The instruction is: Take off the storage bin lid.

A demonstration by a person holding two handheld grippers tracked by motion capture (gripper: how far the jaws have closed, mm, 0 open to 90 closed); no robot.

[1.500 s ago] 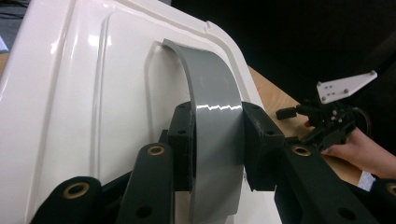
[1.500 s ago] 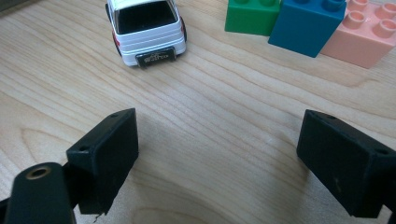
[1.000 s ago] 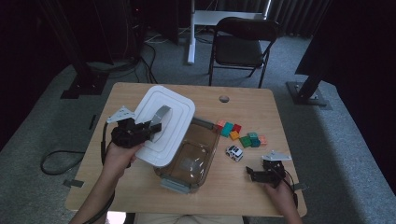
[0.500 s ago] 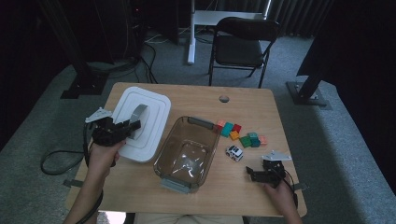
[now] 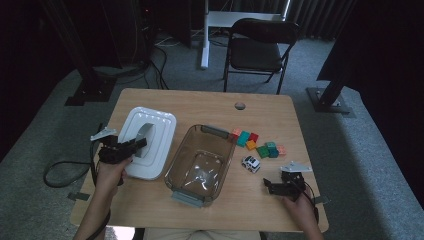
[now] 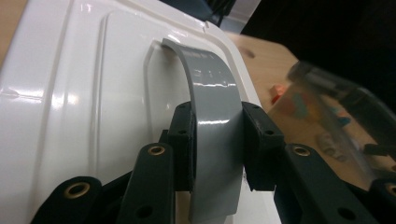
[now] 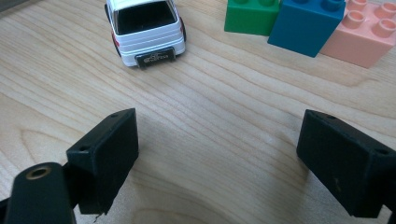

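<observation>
High view had your left gripper (image 5: 139, 144) clamped on the grey handle (image 5: 143, 133) of the white lid (image 5: 159, 131), which lay on the table (image 5: 200, 105) just left of the clear container (image 5: 200, 162). Your right gripper (image 5: 268, 186) rested near the table's front right, jaws wide with nothing between them, facing the toy car (image 7: 145, 29).
</observation>
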